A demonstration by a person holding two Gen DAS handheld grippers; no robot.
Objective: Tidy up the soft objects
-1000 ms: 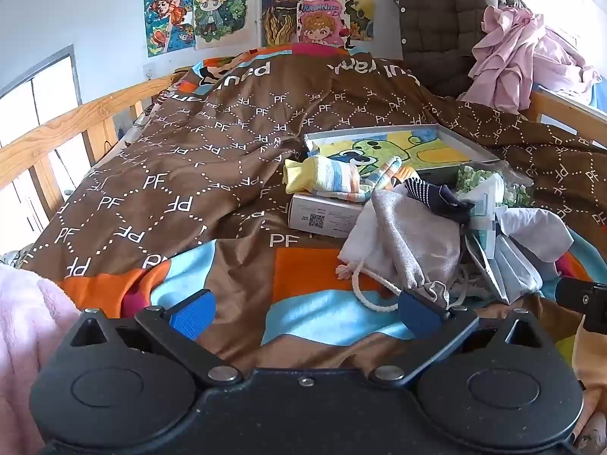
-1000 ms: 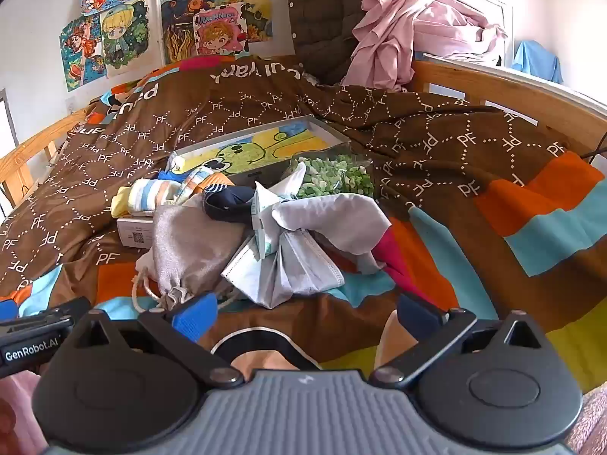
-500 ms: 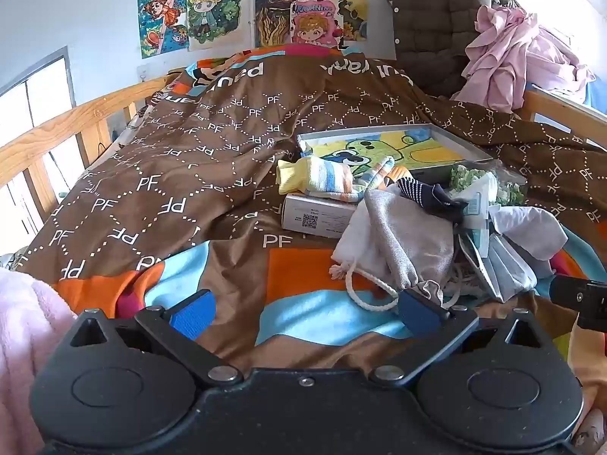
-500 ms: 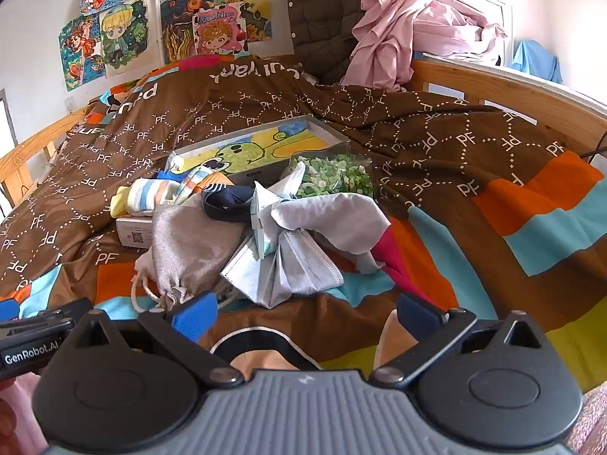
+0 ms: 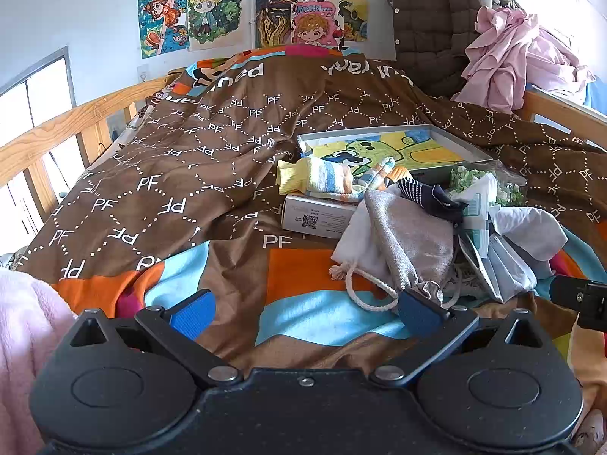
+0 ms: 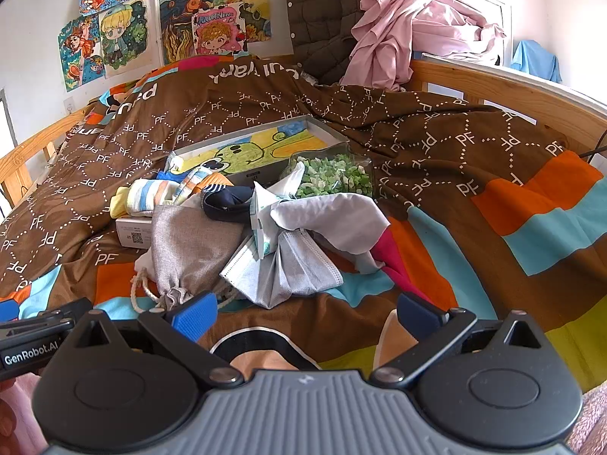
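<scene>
A heap of soft things lies mid-bed: grey drawstring pouch [image 6: 189, 254], face masks [image 6: 288, 269], dark sock [image 6: 227, 201], striped socks [image 5: 322, 180]. A white carton [image 5: 315, 220] and picture tray [image 6: 261, 144] crowd behind. Left tongs [image 5: 303, 311] and right tongs [image 6: 307, 313] gape wide, empty, near the bed's front edge.

1. A bed with a wooden rail [image 5: 57, 129] carries everything, under a brown "PF" duvet [image 5: 182, 174].
2. At 12 o'clock lies a cartoon-printed tray [image 6: 265, 148].
3. At 2 o'clock, a heap: white box [image 5: 315, 220], grey drawstring pouch [image 5: 409, 242], face masks [image 6: 288, 265], green-bits bag [image 6: 334, 178].
</scene>
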